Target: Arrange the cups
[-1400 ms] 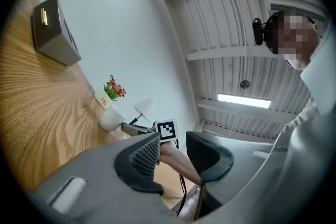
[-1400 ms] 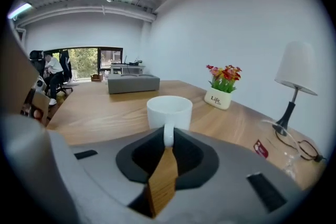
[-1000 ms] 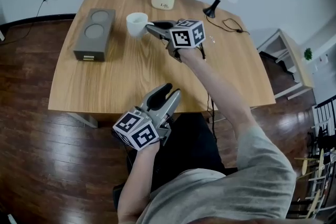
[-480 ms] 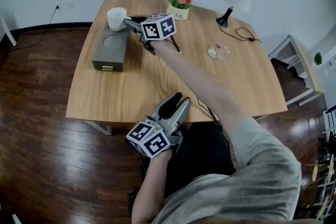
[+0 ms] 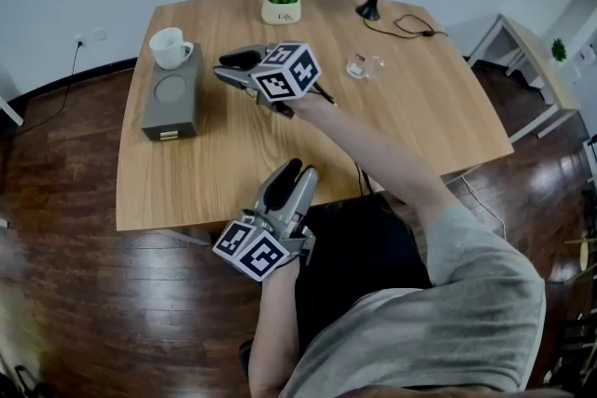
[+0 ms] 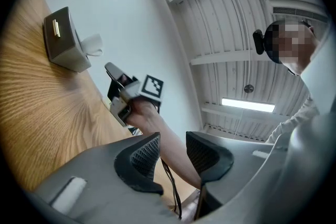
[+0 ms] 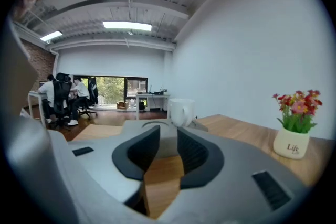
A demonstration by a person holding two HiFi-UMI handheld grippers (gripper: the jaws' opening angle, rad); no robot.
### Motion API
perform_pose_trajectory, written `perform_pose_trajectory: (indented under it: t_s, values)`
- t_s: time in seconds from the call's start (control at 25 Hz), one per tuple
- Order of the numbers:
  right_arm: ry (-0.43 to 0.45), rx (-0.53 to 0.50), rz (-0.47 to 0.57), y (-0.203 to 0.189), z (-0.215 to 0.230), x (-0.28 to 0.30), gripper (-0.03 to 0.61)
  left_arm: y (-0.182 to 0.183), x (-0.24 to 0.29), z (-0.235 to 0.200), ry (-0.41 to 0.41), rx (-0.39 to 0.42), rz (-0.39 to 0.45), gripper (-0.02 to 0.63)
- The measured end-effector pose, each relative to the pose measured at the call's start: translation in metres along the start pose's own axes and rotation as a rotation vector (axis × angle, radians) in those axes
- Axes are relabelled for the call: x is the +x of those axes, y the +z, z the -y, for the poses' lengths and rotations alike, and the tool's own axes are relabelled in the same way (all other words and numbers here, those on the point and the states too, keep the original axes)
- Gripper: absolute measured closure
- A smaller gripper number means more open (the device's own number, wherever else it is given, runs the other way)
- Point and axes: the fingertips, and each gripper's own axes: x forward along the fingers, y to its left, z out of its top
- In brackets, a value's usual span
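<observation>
White ceramic cup [image 5: 169, 47] sits on grey box holder [image 5: 172, 102]; my right tool [image 5: 229, 68], just opened, and left tool [image 5: 294, 174] gape empty. Only right gripper view shows seated people [image 7: 58, 96] beyond wooden tabletop [image 5: 205, 163].

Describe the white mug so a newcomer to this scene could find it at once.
On the wooden table, look near the left edge in the head view for the grey holder with two round recesses. The white mug stands on its far recess. It alone sits raised off the tabletop, unlike the white pot holding flowers and the clear glass.
</observation>
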Motion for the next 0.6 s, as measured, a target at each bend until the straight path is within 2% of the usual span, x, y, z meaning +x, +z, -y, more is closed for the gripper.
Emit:
perform_pose_trajectory:
  t_s: [0.08, 0.16, 0.32, 0.44, 0.6]
  values:
    - [0.02, 0.0, 0.027, -0.017, -0.016, -0.053, 0.463, -0.004, 0.002, 0.002, -0.008, 0.001, -0.01, 0.449]
    - [-0.014, -0.008, 0.027, -0.041, -0.017, -0.111, 0.463, -0.009, 0.007, 0.004, -0.018, -0.001, -0.018, 0.449]
    - [-0.176, -0.001, 0.001, -0.091, 0.007, -0.225, 0.469, -0.023, 0.012, 0.01, -0.025, -0.012, -0.039, 0.449]
    - [-0.302, 0.053, -0.009, -0.126, 0.032, -0.299, 0.469, -0.033, 0.018, 0.011, -0.022, 0.007, -0.071, 0.449]
    - [-0.39, 0.136, -0.026, -0.163, 0.052, -0.358, 0.461, -0.042, 0.026, 0.016, -0.029, 0.018, -0.099, 0.449]
